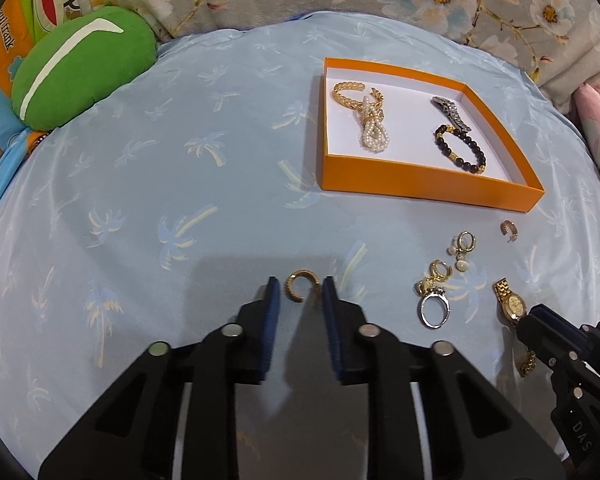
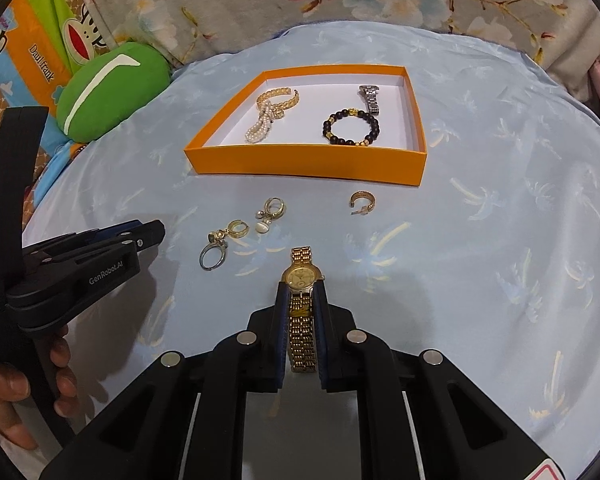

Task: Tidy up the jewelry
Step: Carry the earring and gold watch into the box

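Pinching a linked gold watch (image 2: 301, 292), right gripper (image 2: 301, 294) grips its metal band.

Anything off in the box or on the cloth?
Nothing damaged. In the orange box the pearl strand lies tangled over the gold cuff bracelet. The hoop earring sits apart from the other loose pieces near the silver ring.

Even indoor light, soft shadows, sharp centre, strong fisheye bending at edges
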A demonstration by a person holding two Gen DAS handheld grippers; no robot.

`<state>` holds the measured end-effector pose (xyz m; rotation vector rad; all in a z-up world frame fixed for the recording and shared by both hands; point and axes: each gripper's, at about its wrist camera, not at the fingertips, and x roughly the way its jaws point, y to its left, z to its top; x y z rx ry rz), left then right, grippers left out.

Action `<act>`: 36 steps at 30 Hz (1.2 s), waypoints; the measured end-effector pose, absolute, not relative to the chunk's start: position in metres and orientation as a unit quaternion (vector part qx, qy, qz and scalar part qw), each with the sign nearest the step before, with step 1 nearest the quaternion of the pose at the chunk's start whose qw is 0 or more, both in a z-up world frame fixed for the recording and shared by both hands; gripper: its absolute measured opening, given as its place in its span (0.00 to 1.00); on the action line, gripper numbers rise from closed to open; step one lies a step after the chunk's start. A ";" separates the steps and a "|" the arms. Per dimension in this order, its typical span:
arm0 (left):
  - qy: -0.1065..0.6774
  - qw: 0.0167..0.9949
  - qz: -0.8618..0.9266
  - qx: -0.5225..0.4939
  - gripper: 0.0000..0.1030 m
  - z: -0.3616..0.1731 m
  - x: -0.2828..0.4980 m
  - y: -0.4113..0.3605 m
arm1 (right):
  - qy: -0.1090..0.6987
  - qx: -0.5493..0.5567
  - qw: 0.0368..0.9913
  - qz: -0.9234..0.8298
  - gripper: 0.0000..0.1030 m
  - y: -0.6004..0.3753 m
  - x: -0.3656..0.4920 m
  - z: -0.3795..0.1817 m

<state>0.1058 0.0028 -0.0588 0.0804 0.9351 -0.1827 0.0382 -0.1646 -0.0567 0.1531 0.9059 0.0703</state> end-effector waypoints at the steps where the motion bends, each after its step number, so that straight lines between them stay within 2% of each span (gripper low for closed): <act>1: 0.450 0.888 -0.088 0.040 0.16 -0.059 0.106 0.002 | 0.437 0.074 0.896 0.033 0.10 -0.164 0.038 -0.057; 18: 0.445 0.889 -0.104 0.028 0.16 -0.049 0.099 0.005 | 0.427 0.085 0.900 0.031 0.10 -0.172 0.032 -0.049; 36: 0.405 0.904 -0.133 0.026 0.16 0.005 0.116 -0.021 | 0.356 0.089 0.930 0.020 0.10 -0.200 0.067 0.019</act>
